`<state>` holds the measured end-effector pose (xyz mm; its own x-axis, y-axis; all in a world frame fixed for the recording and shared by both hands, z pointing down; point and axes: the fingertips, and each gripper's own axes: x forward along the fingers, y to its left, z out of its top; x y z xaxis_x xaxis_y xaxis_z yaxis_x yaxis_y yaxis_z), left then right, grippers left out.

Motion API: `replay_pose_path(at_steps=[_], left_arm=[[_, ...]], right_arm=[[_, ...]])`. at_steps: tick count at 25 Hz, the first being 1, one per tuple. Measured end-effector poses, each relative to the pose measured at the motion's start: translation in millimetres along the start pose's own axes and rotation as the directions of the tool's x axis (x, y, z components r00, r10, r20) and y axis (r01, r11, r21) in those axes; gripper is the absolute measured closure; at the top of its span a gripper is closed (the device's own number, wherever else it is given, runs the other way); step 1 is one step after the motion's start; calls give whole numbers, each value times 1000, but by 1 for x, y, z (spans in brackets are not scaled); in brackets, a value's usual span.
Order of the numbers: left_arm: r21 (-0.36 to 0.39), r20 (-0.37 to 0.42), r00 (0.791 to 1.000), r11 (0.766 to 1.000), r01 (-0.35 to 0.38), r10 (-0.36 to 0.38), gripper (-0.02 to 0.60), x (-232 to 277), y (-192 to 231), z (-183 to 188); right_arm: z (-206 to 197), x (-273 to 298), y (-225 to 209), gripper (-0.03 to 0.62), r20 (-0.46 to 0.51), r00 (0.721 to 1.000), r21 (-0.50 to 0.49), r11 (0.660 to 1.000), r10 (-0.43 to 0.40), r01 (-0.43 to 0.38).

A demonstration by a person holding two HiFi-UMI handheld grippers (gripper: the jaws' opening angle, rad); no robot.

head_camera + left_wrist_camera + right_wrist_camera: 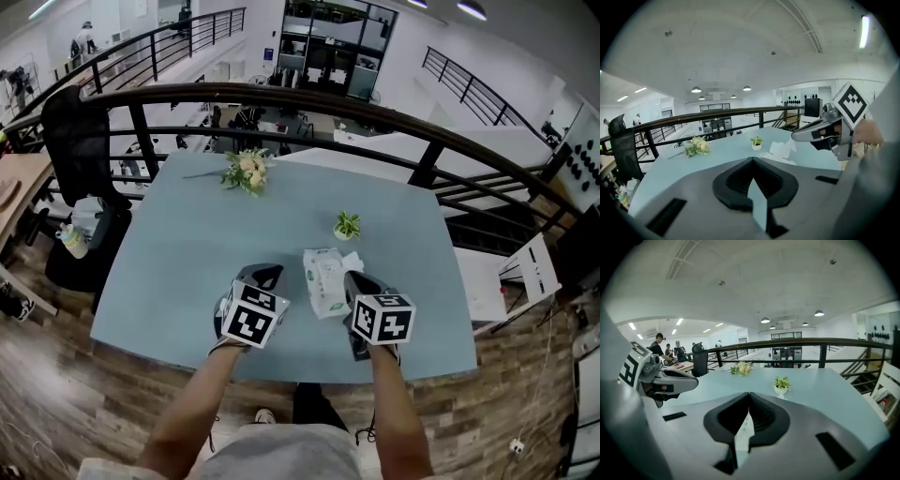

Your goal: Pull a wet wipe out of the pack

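The wet wipe pack [325, 281], white with green print, lies on the light blue table [187, 262] with crumpled white at its far end. My right gripper [352, 277] hovers at its right edge, jaws closed [749, 394]; white with green dots shows through the slot behind the tips. Nothing sticks out past them. My left gripper [269, 272] is just left of the pack, apart from it. Its jaws [752, 160] meet, and only table shows through the slot. In the left gripper view the pack [782, 149] lies under the right gripper [820, 133].
A small potted plant [347, 225] stands just beyond the pack. A flower bunch [247, 172] lies at the table's far side. A black railing [281, 94] curves round behind the table. A black office chair [80, 150] stands at the left.
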<state>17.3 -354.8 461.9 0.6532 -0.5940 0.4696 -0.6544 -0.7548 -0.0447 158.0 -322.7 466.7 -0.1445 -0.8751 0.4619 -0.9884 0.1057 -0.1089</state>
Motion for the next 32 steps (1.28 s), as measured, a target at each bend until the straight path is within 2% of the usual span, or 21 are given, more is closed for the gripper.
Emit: replay_pose_path(at_steps=[4, 13, 24, 32], left_arm=[[31, 23, 1000, 1000, 1, -2, 588, -6, -4, 4], [47, 11, 1000, 999, 11, -11, 588, -22, -20, -2], [-11, 1, 999, 999, 35, -35, 588, -29, -30, -10], [-12, 12, 1000, 1000, 15, -15, 588, -32, -32, -6]], right_arm=[[-1, -6, 1, 586, 4, 1000, -3, 1000, -10, 10], [-3, -26, 5, 586, 41, 999, 13, 1000, -26, 25], [11, -39, 14, 586, 63, 998, -10, 999, -29, 30], [20, -47, 13, 586, 81, 997, -26, 1000, -14, 16]])
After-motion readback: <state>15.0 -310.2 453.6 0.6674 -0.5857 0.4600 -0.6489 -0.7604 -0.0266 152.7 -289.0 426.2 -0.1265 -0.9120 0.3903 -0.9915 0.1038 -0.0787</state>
